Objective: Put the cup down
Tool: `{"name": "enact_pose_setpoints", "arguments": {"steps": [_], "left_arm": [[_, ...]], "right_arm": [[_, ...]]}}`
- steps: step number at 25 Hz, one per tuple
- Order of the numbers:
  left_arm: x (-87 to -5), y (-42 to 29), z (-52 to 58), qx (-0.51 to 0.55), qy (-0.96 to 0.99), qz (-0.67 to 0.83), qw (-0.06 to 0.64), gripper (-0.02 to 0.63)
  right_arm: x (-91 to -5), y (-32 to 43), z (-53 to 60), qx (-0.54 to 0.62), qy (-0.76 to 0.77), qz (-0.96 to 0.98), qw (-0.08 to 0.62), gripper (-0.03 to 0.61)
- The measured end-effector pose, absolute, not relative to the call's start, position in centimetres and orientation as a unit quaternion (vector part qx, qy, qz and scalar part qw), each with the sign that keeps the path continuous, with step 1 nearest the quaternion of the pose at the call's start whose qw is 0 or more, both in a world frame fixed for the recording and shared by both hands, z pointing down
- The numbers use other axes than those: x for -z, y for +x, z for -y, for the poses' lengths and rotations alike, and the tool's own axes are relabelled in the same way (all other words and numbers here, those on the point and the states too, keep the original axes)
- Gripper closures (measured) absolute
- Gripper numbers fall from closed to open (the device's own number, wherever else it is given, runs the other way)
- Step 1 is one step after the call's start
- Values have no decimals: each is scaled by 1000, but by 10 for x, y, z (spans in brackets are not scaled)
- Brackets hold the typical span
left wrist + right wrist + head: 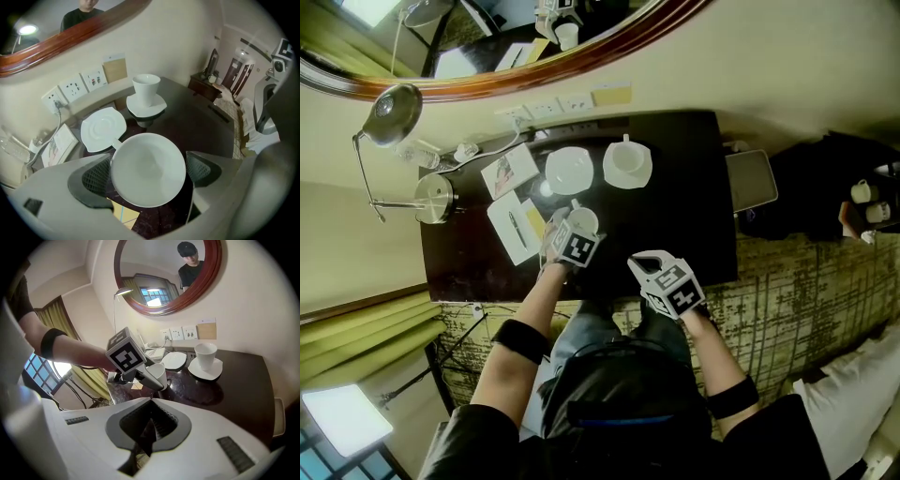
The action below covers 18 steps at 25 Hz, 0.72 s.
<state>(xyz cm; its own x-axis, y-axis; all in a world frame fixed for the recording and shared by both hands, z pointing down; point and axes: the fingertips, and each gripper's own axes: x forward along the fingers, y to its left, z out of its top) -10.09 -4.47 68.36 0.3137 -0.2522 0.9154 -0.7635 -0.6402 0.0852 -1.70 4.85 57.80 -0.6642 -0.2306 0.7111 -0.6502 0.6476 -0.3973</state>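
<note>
Far left on the worktop (694, 225): 1 chrome lamp (394, 114). Next along, 2 paper items: 1 card (508, 172) nearer the wall and 1 notepad (520, 246) nearer the person. 1 pen (514, 225) lying on the notepad, 1 yellow note (535, 223) just beside it. On the wall behind: 3 white socket plates (72, 86), then 1 tan plate (116, 69), all under 1 wood-framed mirror (487, 82).

Left of centre: left claw (574, 223), pointing steeply down, spread wide and grasping 1 white cup (148, 168) across its rim. Cup upright and empty, handle turned toward the wall. Low over the dark worktop, next to the yellow note; cannot tell whether its base touches the surface.

Just beyond the cup, toward the wall: 2 white saucers side by side. Left saucer (569, 170) bare. Right saucer (614, 178) carrying 1 spare cup (628, 157), upright, centred on it. So 2 cups on view: 1 in the claw, 1 on a saucer, well apart.

Right of centre: right claw (150, 425), clenched, pads pressed together with nothing between them. Held near the front edge of the worktop, angled down, apart from both cups and both saucers.

Far right: 1 grey tray (751, 180), just off the end of the worktop.
</note>
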Motion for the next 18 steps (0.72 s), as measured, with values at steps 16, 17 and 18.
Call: {"name": "enact_pose_setpoints", "arguments": {"steps": [16, 17, 18], "left_arm": [[-667, -105, 61, -466, 786, 324, 244, 176], [-662, -105, 66, -464, 788, 324, 241, 176], [-656, -106, 71, -463, 791, 324, 237, 175]], "right_arm": [[-582, -48, -28, -303, 243, 865, 318, 578], [-582, -52, -25, -300, 240, 867, 316, 578], [-581, -57, -22, -298, 238, 870, 312, 577]]}}
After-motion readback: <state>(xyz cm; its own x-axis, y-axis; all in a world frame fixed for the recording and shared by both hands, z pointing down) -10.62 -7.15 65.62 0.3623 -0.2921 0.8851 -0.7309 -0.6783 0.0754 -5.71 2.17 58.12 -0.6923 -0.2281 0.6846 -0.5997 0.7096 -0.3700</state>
